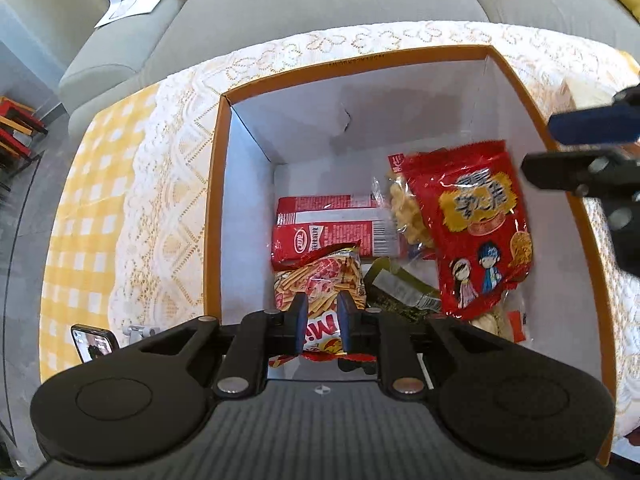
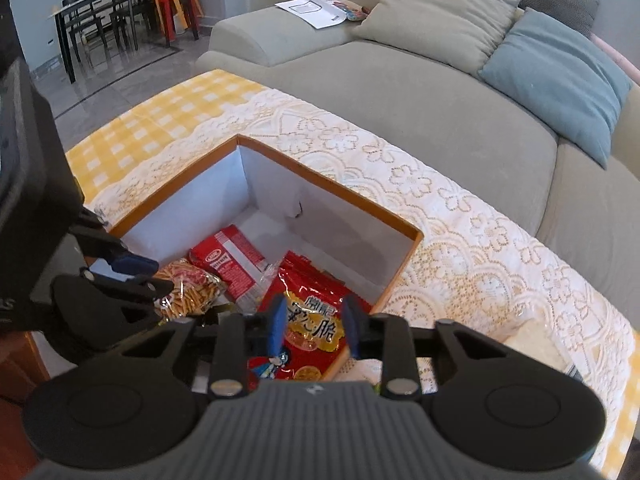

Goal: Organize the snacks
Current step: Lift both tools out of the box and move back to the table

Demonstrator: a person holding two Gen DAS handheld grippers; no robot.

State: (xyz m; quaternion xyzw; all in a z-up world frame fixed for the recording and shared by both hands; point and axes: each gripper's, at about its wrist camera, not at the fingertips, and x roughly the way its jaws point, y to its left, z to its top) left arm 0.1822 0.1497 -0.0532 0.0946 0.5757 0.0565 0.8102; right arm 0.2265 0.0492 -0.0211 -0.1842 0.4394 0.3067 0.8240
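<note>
An orange-rimmed white box (image 1: 216,184) on the lace tablecloth holds several snacks: a red wafer pack (image 1: 320,232), a stick-snack bag (image 1: 320,284), a big red cartoon bag (image 1: 480,232) and a dark green packet (image 1: 400,292). My left gripper (image 1: 323,322) hangs open over the stick-snack bag, fingers apart on either side of it, not squeezing. My right gripper (image 2: 314,326) is open above the box's right rim, over the red cartoon bag (image 2: 308,320). The box (image 2: 328,184), wafer pack (image 2: 228,260) and stick-snack bag (image 2: 188,288) show in the right wrist view too.
A grey sofa (image 2: 400,92) with cushions and a leaflet (image 2: 316,8) runs behind the table. A phone on a stand (image 1: 94,342) sits at the table's left. A pale packet (image 2: 532,340) lies on the cloth right of the box. Dining chairs and stools (image 2: 176,4) stand far left.
</note>
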